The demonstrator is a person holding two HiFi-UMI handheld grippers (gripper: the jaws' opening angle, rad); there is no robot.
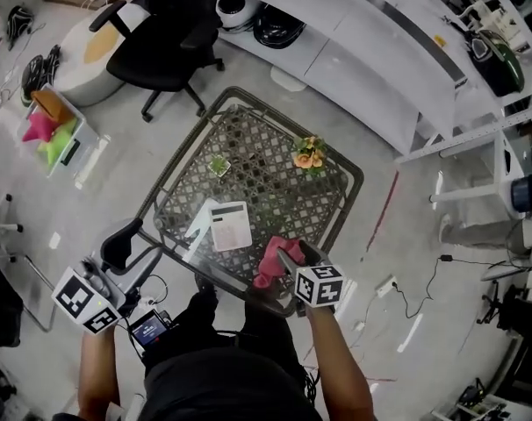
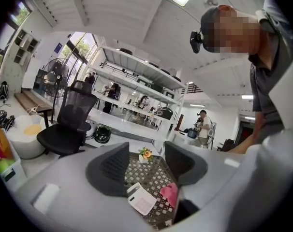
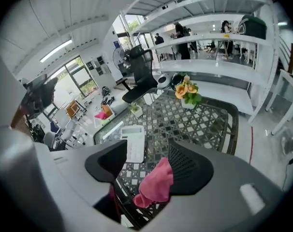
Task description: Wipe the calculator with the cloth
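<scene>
Near the lower centre of the head view, at the table's [image 1: 354, 179] front edge, my right gripper [image 1: 292, 254] points steeply down at the pink cloth [image 1: 273, 263]. Its jaws stand wide apart. In the right gripper view the cloth [image 3: 155, 182] sits bunched between them, against the right-hand pad, but I see no squeeze on it, so I judge it not yet gripped. I spread them that wide so the whole bundle fits inside before I close.

The calculator [image 1: 231, 224] lies flat on the lattice top just left of the cloth, face up, apart from it, and unwiped. That short gap should make for an easy sweep once the cloth is held.

At lower left, off the table's corner, my left gripper [image 1: 130, 248] is held nearly level, jaws apart with nothing between them. I keep it on the calculator's side so it can steady the calculator if it slides.
</scene>
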